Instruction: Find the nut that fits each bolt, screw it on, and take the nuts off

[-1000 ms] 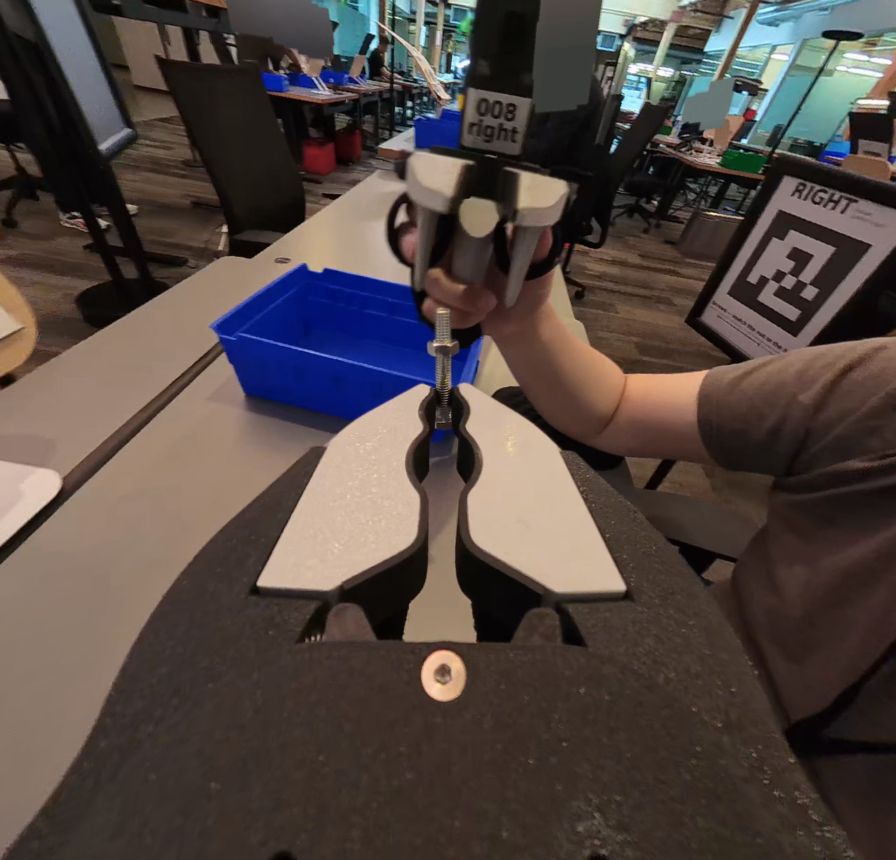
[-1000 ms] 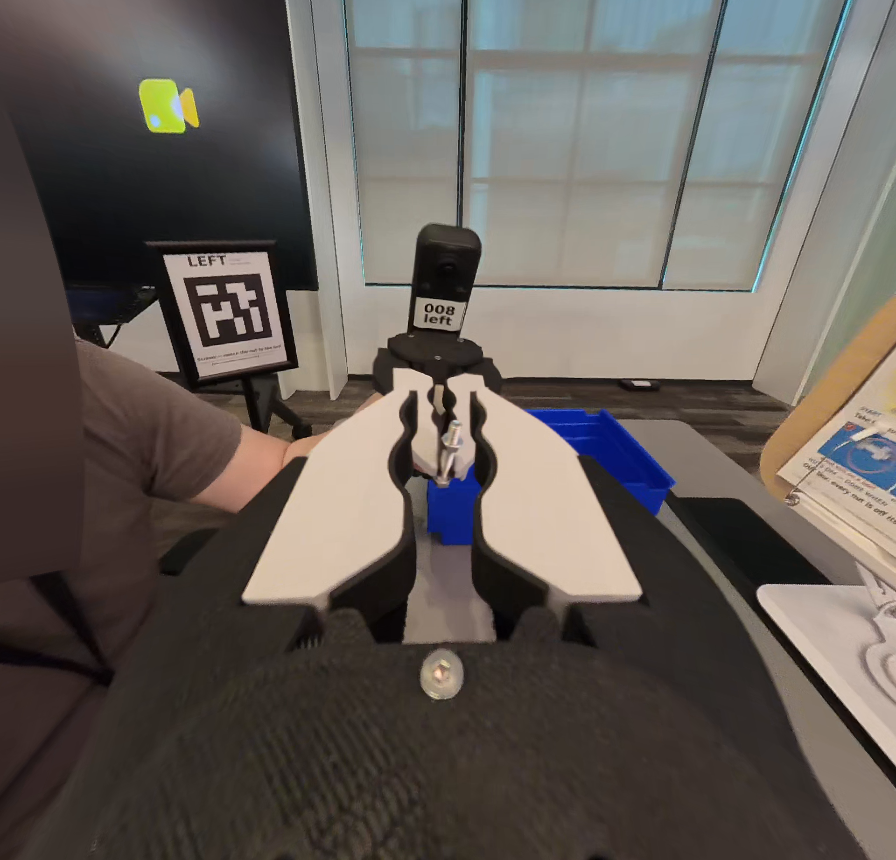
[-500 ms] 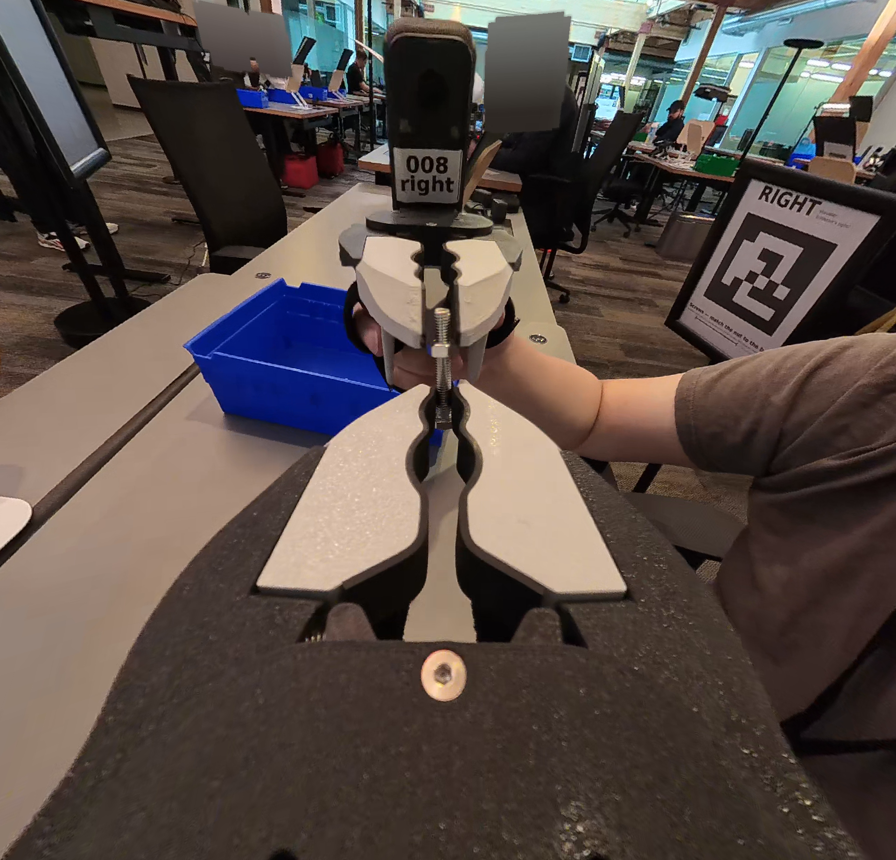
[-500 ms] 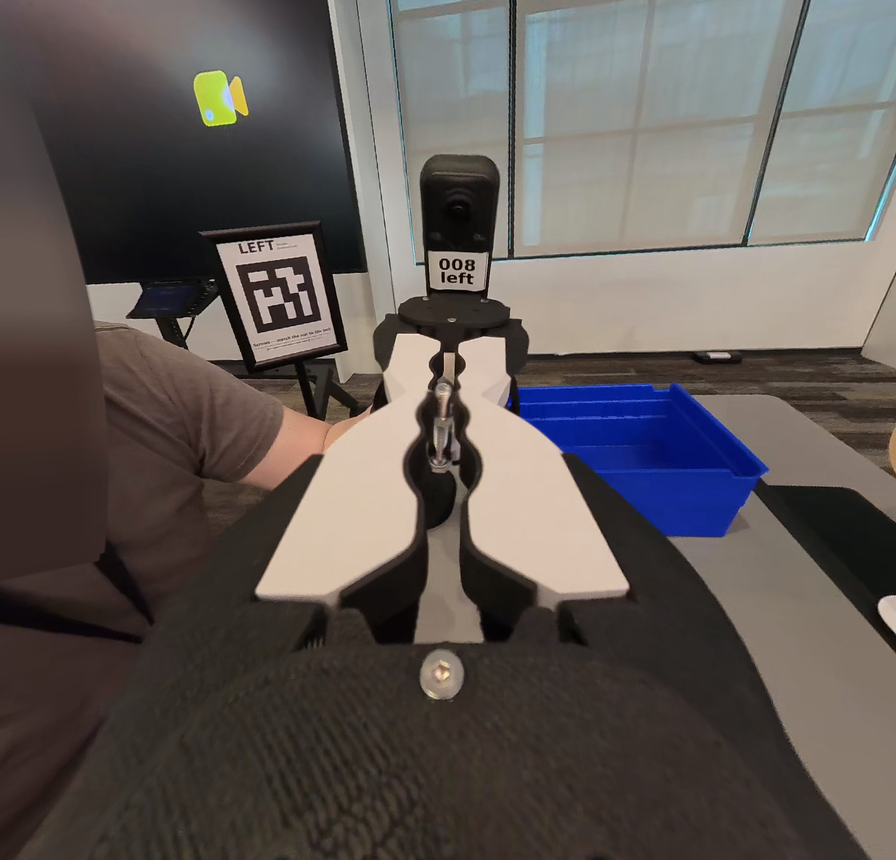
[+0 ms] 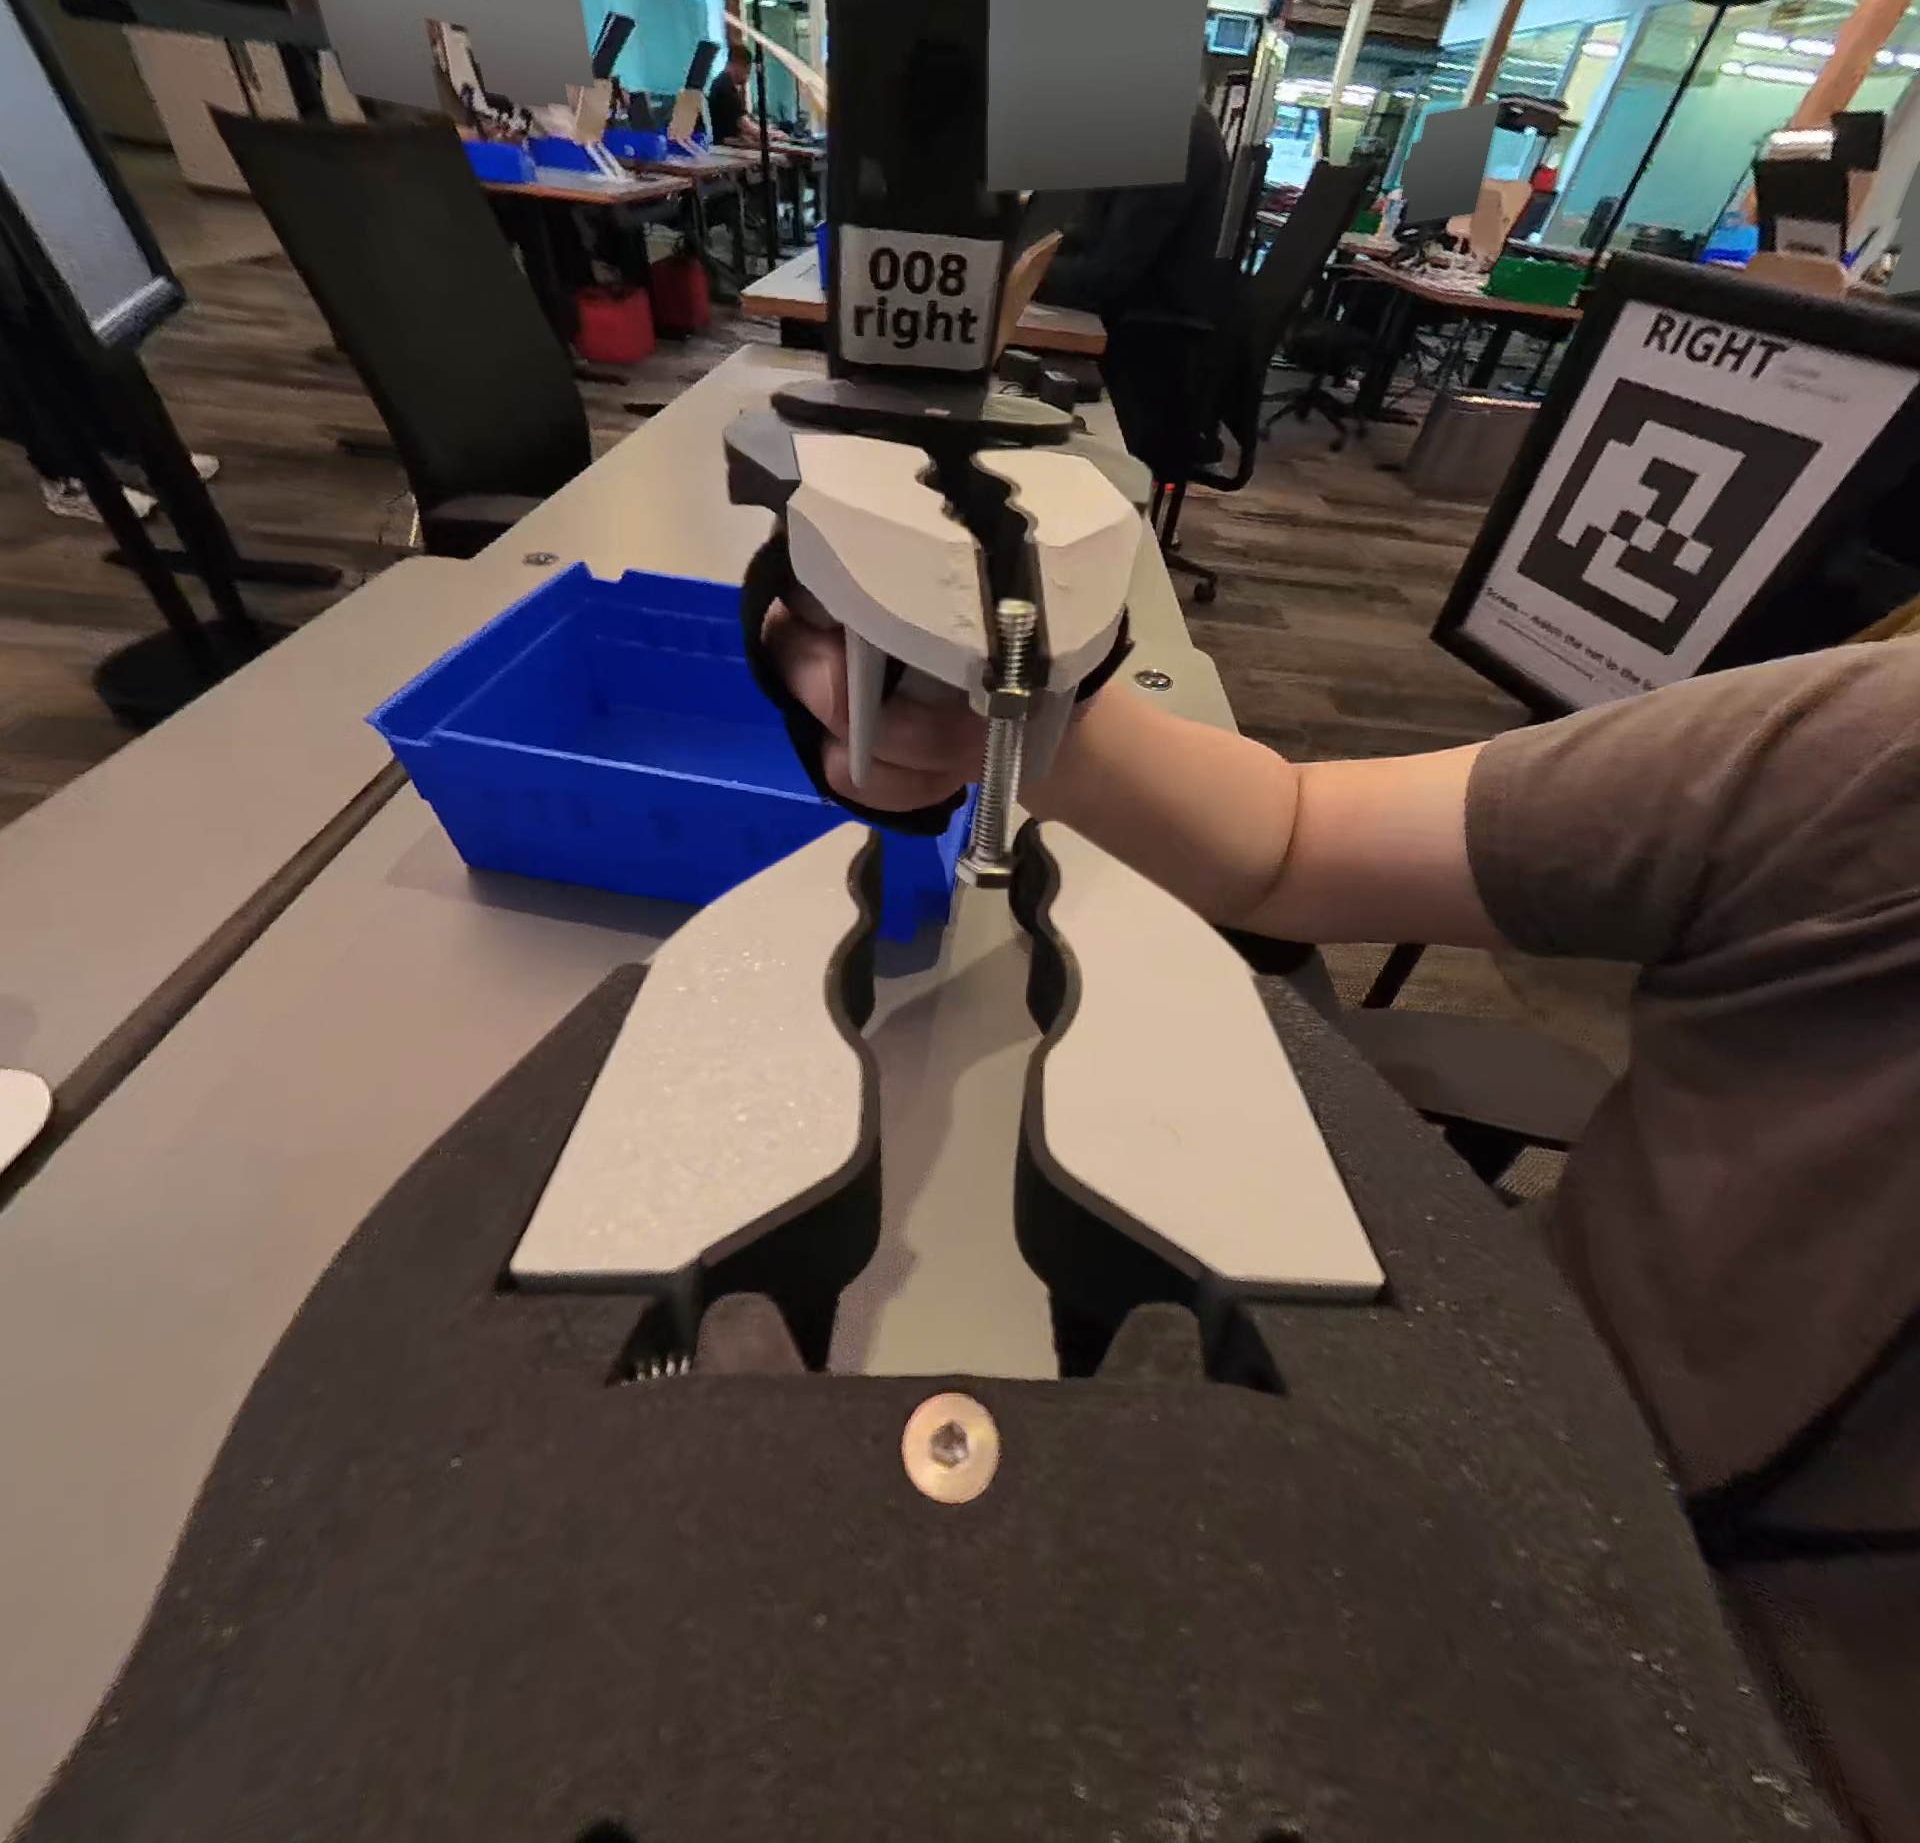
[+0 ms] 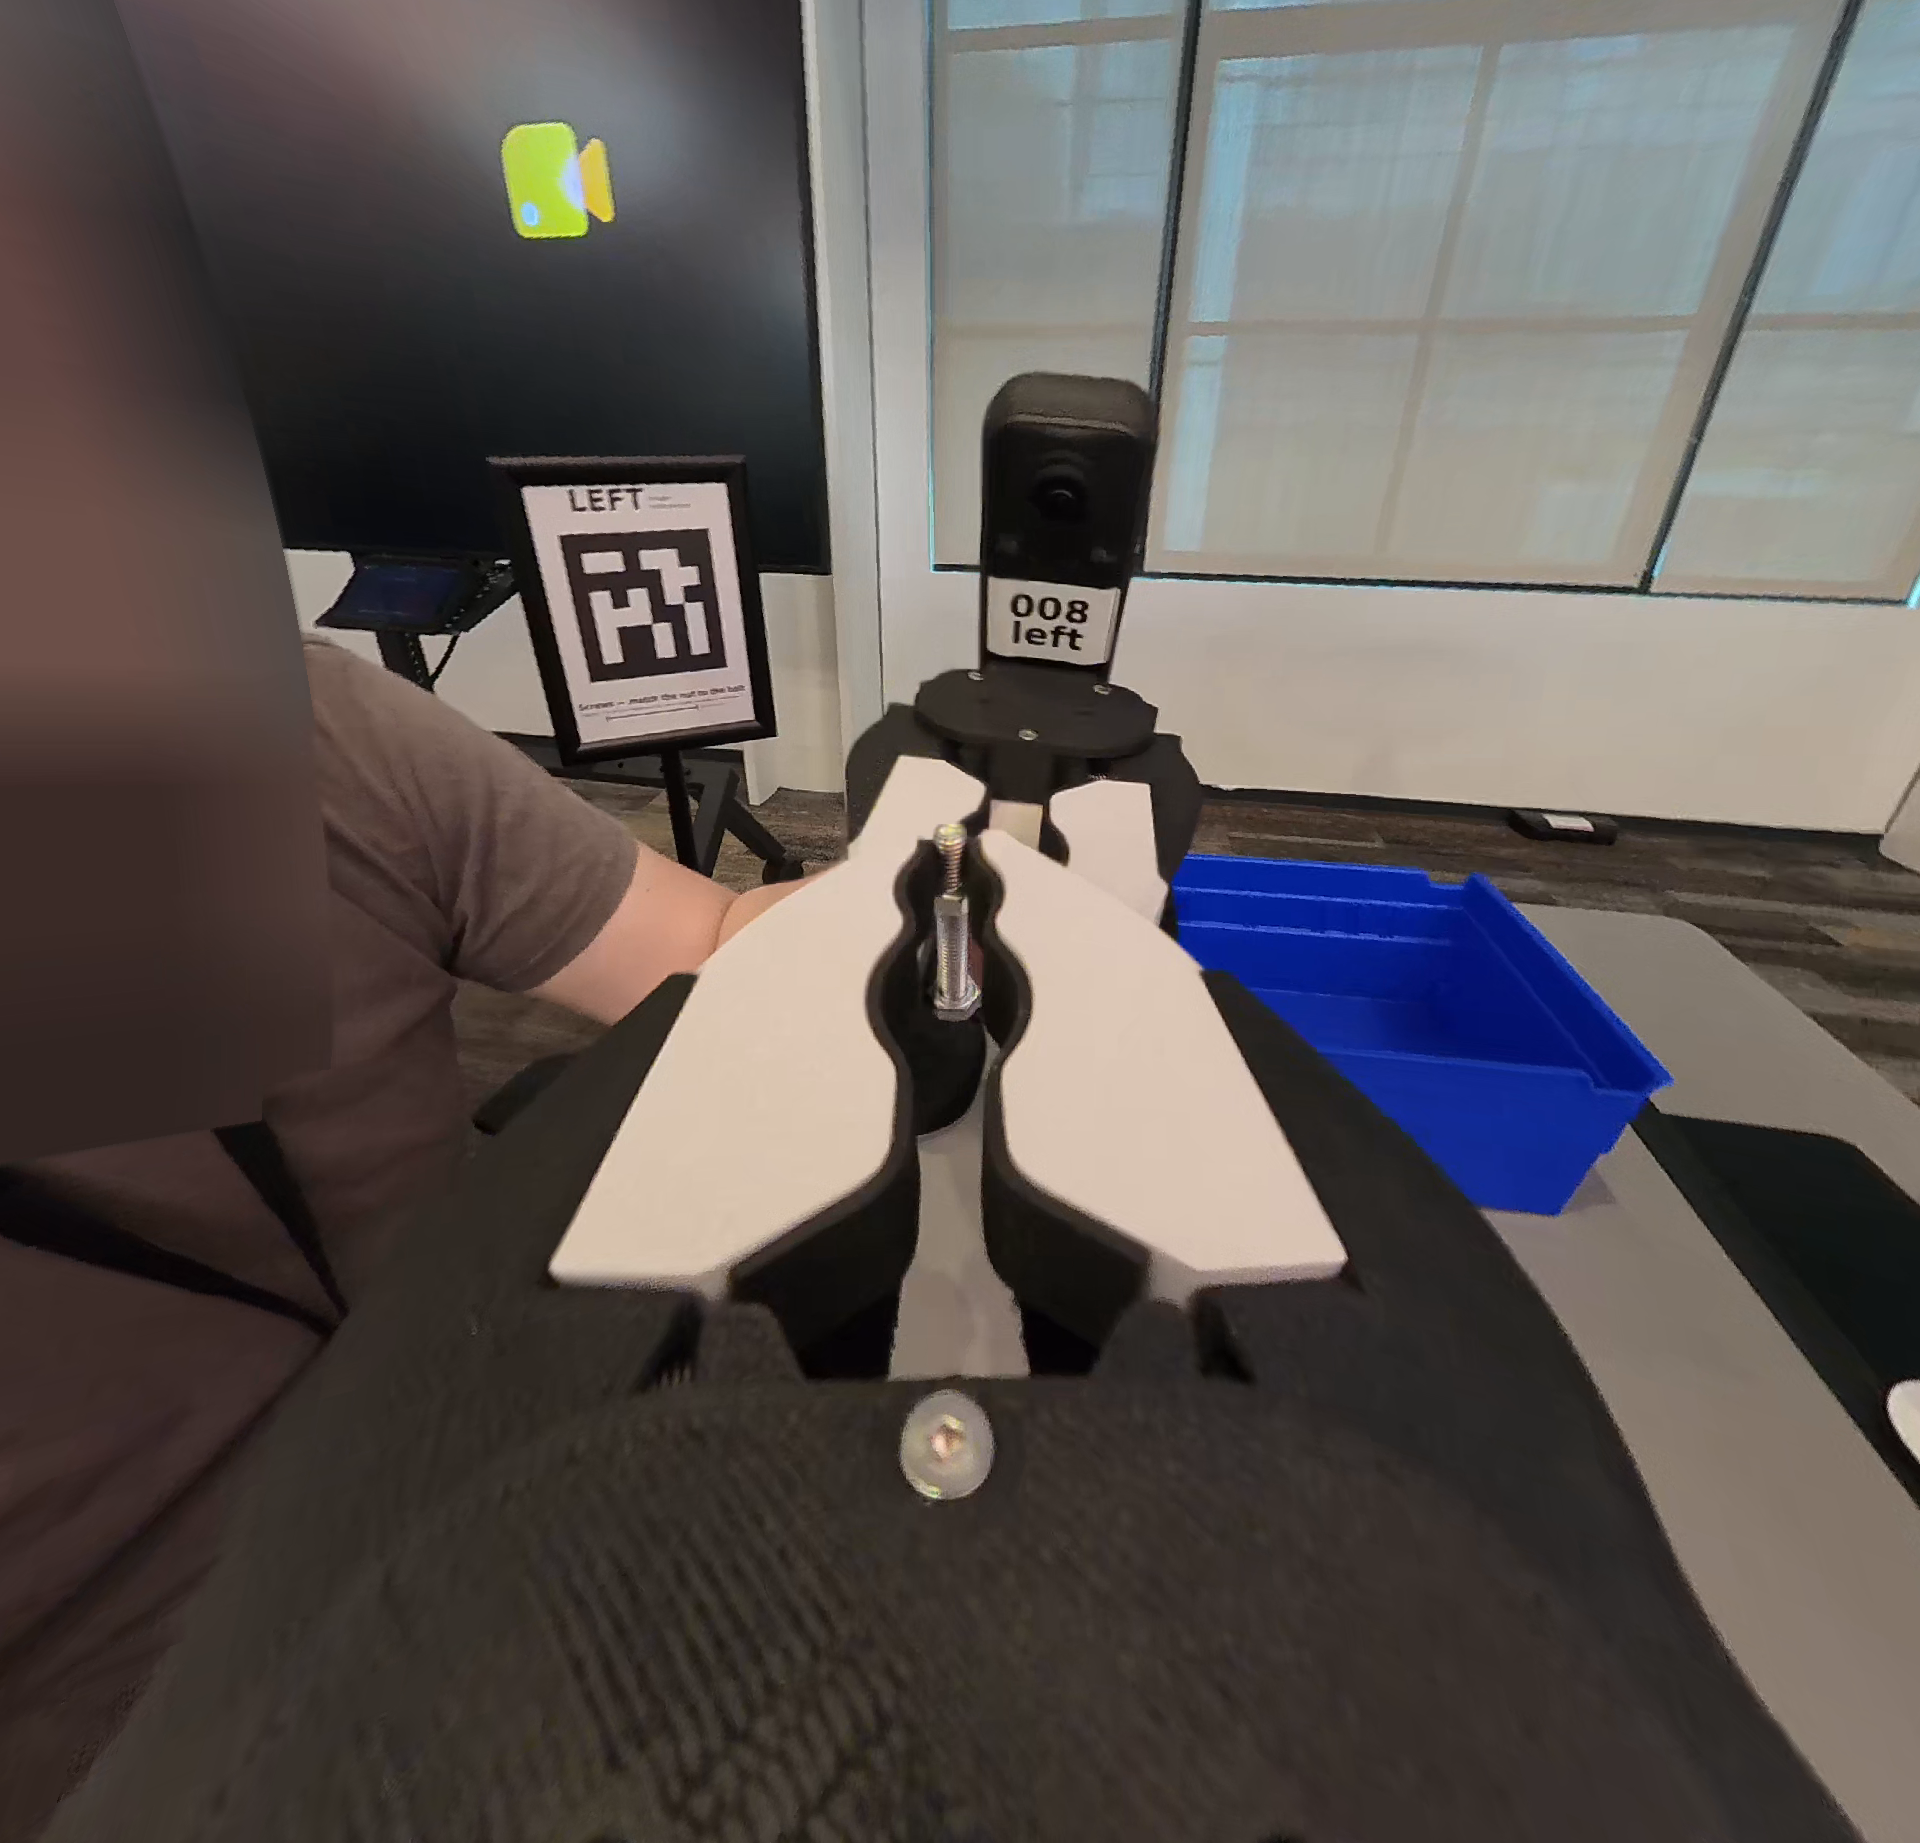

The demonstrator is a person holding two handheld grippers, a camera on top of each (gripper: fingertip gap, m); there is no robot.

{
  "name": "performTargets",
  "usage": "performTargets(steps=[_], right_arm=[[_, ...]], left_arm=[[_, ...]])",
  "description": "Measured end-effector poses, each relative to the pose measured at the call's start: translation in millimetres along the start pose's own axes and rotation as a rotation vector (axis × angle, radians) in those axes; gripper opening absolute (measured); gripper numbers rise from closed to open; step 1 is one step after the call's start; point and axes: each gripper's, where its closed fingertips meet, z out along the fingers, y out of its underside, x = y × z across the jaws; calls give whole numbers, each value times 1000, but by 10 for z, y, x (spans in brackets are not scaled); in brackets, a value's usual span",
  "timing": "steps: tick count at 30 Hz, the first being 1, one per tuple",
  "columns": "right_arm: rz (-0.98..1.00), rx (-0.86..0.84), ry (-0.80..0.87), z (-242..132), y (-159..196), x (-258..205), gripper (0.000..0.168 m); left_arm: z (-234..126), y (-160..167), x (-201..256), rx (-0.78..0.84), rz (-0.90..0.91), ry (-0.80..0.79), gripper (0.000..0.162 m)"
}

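Observation:
A silver bolt with a nut on its thread hangs head down in the air in the left wrist view. My right gripper is shut on the nut and carries the bolt. It also shows ahead in the left wrist view, held by a hand. My left gripper is open. The bolt head sits between its tips, close to the right fingertip. The left gripper also shows just behind the bolt in the right wrist view.
An empty blue bin stands on the grey table just beyond the grippers, and to the right in the right wrist view. Framed marker signs stand off the table. The person's arm reaches in from the right. Only a small space, under 4 cm, lies between the two pairs of fingers.
My left gripper has opened and let go of the bolt head. The right gripper stays shut on the nut and has turned and shifted slightly with the bolt.

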Motion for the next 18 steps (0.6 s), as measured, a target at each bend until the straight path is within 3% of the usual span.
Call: performTargets(steps=[9,18], right_arm=[[-85,6,-150,-38,-37,-281,6],[-124,-4,-175,-59,-14,-320,6]], left_arm=[[98,94,315,-41,105,155,22],[120,95,353,-30,123,170,15]])
